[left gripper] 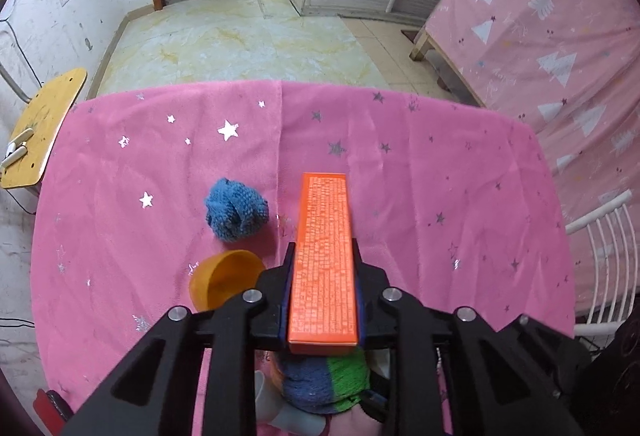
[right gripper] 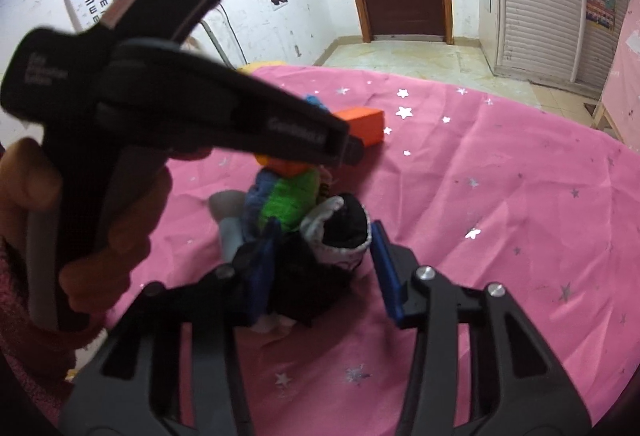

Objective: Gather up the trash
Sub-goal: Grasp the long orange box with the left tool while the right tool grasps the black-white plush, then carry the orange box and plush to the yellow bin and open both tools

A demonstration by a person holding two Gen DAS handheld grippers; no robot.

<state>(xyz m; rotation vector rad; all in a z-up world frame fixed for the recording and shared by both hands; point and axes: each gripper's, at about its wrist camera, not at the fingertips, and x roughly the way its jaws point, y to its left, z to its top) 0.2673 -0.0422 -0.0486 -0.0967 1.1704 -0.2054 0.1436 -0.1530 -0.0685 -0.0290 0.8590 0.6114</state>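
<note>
The orange block (left gripper: pixel 325 260), a long flat bar with a finely gridded, embossed top face, is clamped by its long sides in the left claw (left gripper: pixel 324 256), lifted above the pink star-printed cloth of the desk (left gripper: pixel 440 163); its far end pokes out ahead of the fingers. Below it lies a small heap: a blue-and-green knitted ball (right gripper: pixel 280 201), soft and fuzzy, and beside it a rolled black and white sock (right gripper: pixel 340 228). The right claw (right gripper: pixel 324 256) stands over that sock with its blue pads on either side, the left pad against dark fabric, the right pad with a sliver of gap showing, so I judge it closing rather than gripping yet. To do this step well, I would keep the left grip square on the rigid block so it cannot pivot, and let the right pads sink into the middle of the sock roll, since soft cloth squashes and slips. Farther off on the cloth sit a crumpled blue knit wad (left gripper: pixel 236 213) and a smooth orange plastic bowl (left gripper: pixel 224 280) tipped on its side.
</note>
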